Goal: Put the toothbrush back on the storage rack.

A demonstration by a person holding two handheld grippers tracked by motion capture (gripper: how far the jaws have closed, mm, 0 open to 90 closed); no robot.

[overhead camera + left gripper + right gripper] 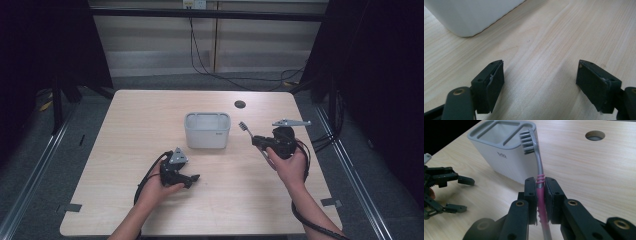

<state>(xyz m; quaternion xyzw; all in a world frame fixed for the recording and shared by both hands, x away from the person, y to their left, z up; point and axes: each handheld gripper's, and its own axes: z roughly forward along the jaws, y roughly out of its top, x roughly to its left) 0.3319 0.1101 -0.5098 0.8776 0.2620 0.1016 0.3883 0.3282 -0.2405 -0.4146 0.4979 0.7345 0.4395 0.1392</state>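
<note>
Right gripper view: we clamp the toothbrush (539,173) in our right gripper (541,195), bristles aimed at the holder (499,150) just ahead; left gripper (540,82) rests open.

One toothbrush (537,157), one white holder (207,131) at the frame's centre, two grippers, left (192,178) and right (256,140), on one table (150,115).

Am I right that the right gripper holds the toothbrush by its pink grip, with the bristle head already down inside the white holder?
Not quite. The right gripper does hold the toothbrush by its pink grip, but the head is outside the holder, raised in front of it, as the right gripper view shows.
</note>
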